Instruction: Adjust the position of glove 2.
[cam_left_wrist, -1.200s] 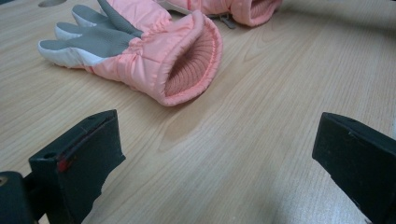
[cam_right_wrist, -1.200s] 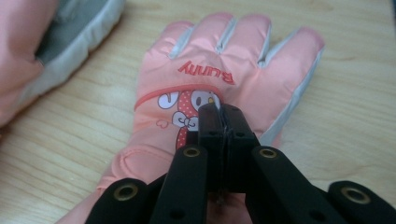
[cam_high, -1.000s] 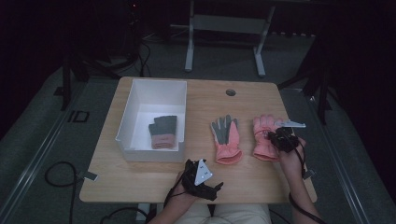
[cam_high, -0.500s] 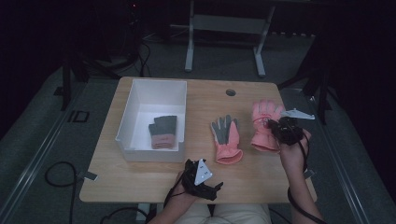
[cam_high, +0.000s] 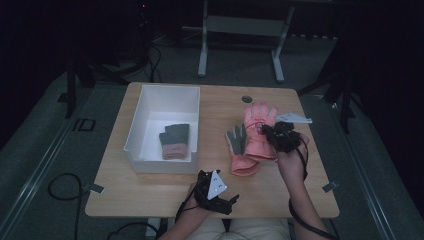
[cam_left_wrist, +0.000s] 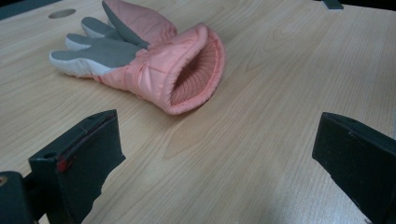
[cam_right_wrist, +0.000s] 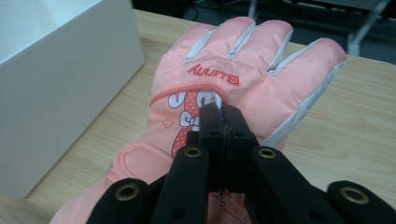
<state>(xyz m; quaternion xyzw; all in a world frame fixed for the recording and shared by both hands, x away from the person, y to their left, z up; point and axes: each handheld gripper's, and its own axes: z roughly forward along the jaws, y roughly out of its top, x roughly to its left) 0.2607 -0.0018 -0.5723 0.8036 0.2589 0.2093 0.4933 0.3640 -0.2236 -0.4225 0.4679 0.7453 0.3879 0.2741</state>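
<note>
- High view: right gripper (cam_high: 272, 131) has the pink Bunny glove (cam_high: 260, 131), carrying it over the palm-up glove (cam_high: 239, 149) toward the white bin (cam_high: 162, 126), I'd say; grip itself hard to see.
- Left gripper view: jaws wide apart, idle, facing the palm-up glove's cuff; its thumb hidden.
- Right gripper view: jaws pinched together on the glove's back fabric. Next: swing to the bin, release.

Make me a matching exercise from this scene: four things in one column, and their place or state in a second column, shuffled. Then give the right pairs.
Things:
1. left hand-held gripper
2. right hand-held gripper
3. grey and pink glove
4. palm-up pink glove

Place or state:
A. lies inside the white bin
B. shut on the pink Bunny glove
C. jaws wide open, holding nothing, near the table's front edge
D. lies on the table between the bin and the Bunny glove

Pairs: 1-C, 2-B, 3-A, 4-D
</note>
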